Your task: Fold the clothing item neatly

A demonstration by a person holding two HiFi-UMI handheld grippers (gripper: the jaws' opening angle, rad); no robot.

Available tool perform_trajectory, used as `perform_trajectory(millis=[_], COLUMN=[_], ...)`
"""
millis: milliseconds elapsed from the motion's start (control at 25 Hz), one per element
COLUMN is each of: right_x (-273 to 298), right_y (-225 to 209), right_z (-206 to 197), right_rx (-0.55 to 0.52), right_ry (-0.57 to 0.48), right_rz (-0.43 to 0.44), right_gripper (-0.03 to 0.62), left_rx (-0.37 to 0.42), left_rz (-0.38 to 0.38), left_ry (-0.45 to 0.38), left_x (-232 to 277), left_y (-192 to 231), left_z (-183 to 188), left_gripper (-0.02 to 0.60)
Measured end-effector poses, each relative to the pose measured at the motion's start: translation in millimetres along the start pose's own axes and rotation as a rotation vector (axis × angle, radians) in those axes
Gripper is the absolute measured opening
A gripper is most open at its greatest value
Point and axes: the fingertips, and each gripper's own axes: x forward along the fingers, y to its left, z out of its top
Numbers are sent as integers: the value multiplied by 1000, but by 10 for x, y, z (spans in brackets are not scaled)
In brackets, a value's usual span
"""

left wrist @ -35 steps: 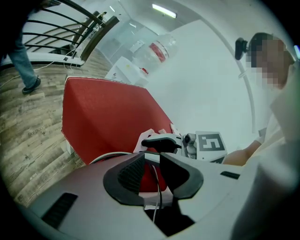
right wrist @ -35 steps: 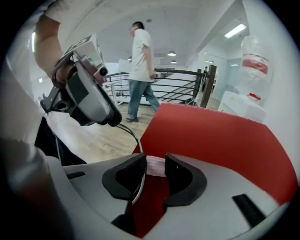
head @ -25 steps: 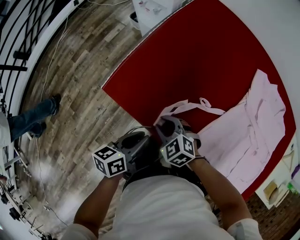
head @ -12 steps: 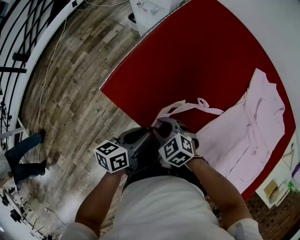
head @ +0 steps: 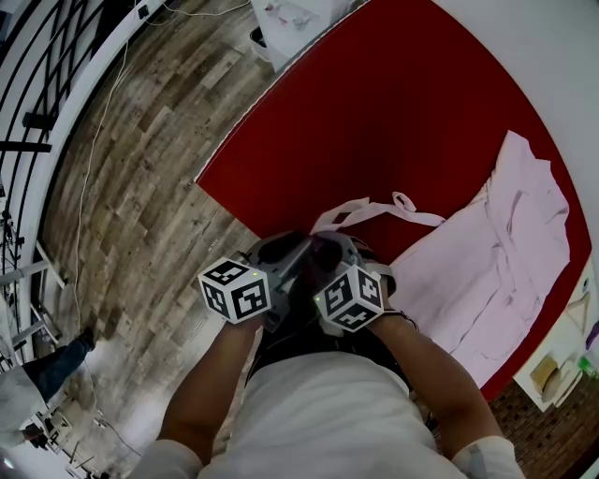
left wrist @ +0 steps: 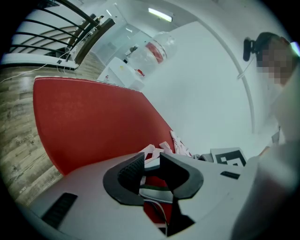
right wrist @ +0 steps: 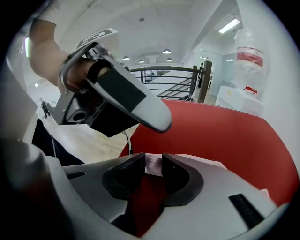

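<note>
A pale pink garment (head: 505, 253) lies spread on the right part of the red table (head: 374, 122), with a thin strap (head: 374, 210) trailing left toward me. My right gripper (head: 328, 245) is at the table's near edge. In the right gripper view its jaws (right wrist: 153, 161) are shut on a pink fold of the garment (right wrist: 153, 165). My left gripper (head: 292, 251) is close beside it on the left. Its jaws (left wrist: 152, 159) stand a little apart, and pink cloth (left wrist: 152, 151) shows just past their tips. I see nothing gripped between them.
Wooden floor (head: 140, 187) runs along the table's left side, with a black railing (head: 37, 84) beyond it. A white cabinet (head: 299, 23) stands at the table's far corner. A person's legs (head: 47, 370) are at the lower left. Small items (head: 547, 374) sit off the table's right edge.
My left gripper has moved right, up beside the right gripper. The right gripper has stayed put with the cloth. The person on the floor has walked toward the lower left.
</note>
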Motion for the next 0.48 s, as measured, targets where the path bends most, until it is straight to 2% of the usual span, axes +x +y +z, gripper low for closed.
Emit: perform_trajectory(millis=[40, 80, 120, 280, 480], right_x=[4, 9, 11, -96, -394], right_y=[4, 7, 9, -71, -283], right_z=[4, 8, 11, 58, 98], right_rx=[-12, -28, -43, -3, 89], right_ry=[0, 1, 2, -26, -86], right_rz=[0, -4, -9, -49, -123], right_gripper=[110, 54, 38, 32, 32], left_rx=[2, 4, 7, 38, 180], left_rz=[-2, -3, -3, -9, -13], left_ry=[-5, -11, -16, -23, 2], left_x=[22, 39, 52, 75, 159], left_y=[2, 7, 12, -4, -111], left_z=[37, 75, 113, 237, 288], left_gripper=[91, 91, 91, 91, 91])
